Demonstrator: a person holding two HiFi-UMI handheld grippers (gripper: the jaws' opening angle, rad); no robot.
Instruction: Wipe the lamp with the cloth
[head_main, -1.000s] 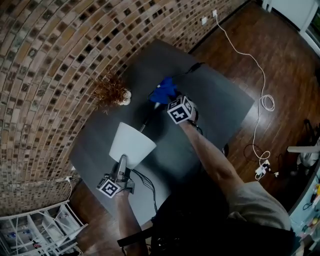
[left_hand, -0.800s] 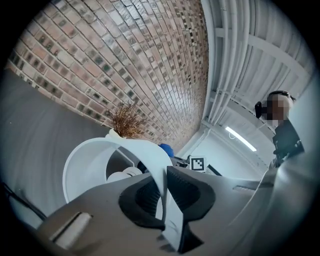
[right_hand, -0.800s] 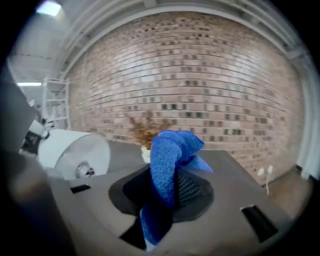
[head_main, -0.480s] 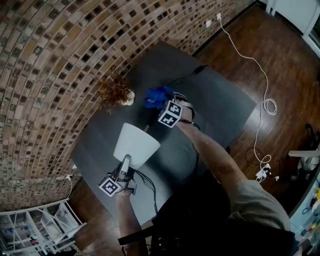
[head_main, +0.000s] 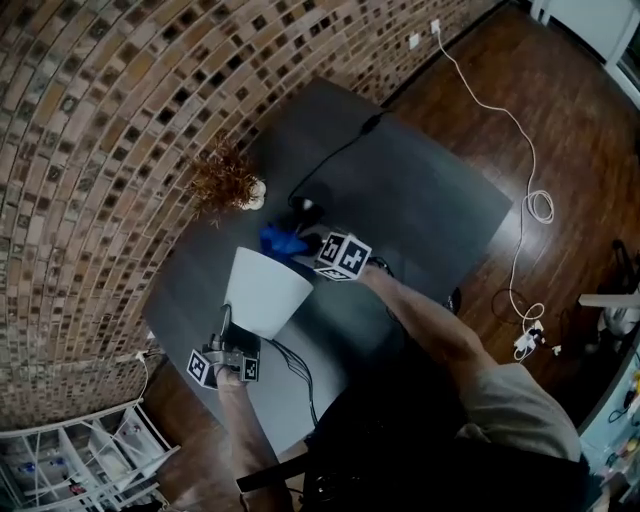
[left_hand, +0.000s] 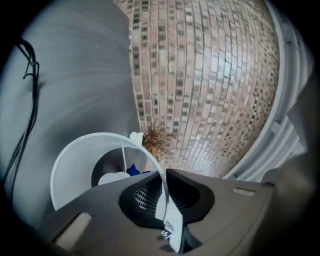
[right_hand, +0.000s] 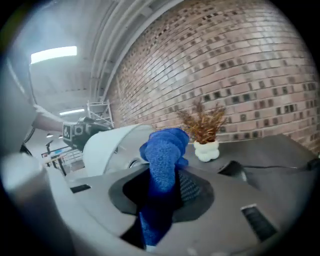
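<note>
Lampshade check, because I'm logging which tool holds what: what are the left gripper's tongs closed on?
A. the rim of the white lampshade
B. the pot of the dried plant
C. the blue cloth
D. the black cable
A: in the left gripper view, the left gripper has its tongs shut on the thin rim of the white lampshade. The blue cloth is in the right gripper.

1. The counter (head_main: 430, 190) stands with the brick wall (head_main: 100, 150) along its left; the floor (head_main: 560, 90) lies to its right, with a cable (head_main: 527, 150) on it.
2. The lamp (head_main: 265, 292) is over the counter's near left part; the plant (head_main: 228, 183) stands on the counter farther off, beside the wall.
3. The cloth (head_main: 280, 240), between the jaws of the right hand-held gripper (head_main: 298, 246), sits at the far side of the lamp, between it and the plant; the left hand-held gripper (head_main: 228, 330) is at the lamp's near side, its jaws closed on the shade's rim.
</note>
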